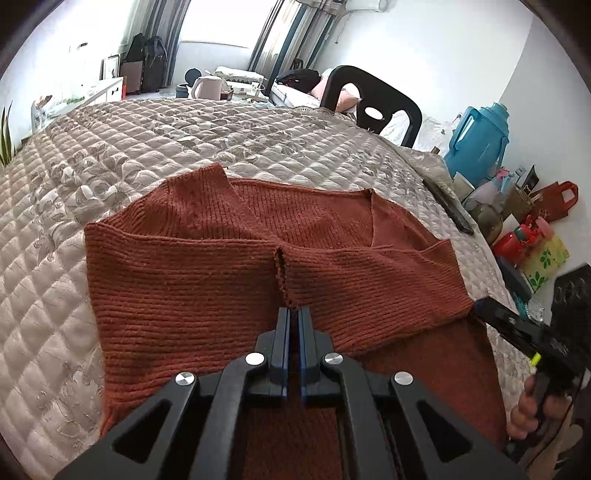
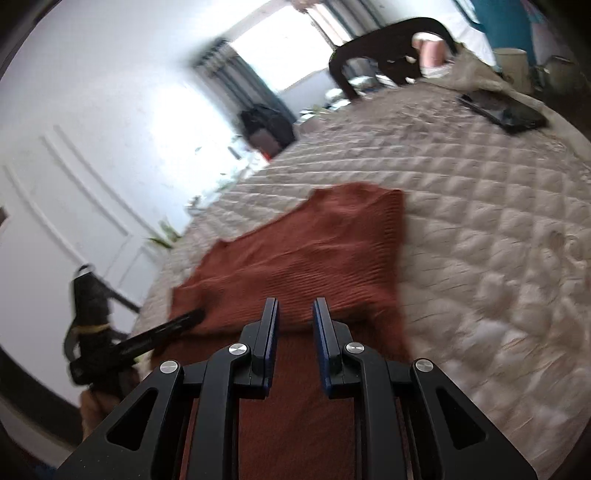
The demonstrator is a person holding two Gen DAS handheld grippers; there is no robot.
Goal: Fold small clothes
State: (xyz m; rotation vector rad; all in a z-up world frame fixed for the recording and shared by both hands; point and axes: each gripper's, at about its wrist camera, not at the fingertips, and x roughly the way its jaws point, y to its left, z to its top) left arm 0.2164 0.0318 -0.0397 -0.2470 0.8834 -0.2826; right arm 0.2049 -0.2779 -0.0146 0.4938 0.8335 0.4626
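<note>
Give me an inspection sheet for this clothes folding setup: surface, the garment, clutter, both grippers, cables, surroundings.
Surface: quilted beige bedspread, bare around the garment.
Job's things: rust knit sweater spread flat, its near part folded over the far part, a seam running to the near edge.
Clutter: dark flat device on the bedspread's right edge.
Grippers: left gripper shut on the sweater's folded edge at the seam; right gripper at the sweater's right edge, jaws apart, grip unclear.
Cables: nothing seen.
Surroundings: black chair, blue jug and small items beside the bed, pink kettle, curtained window.
</note>
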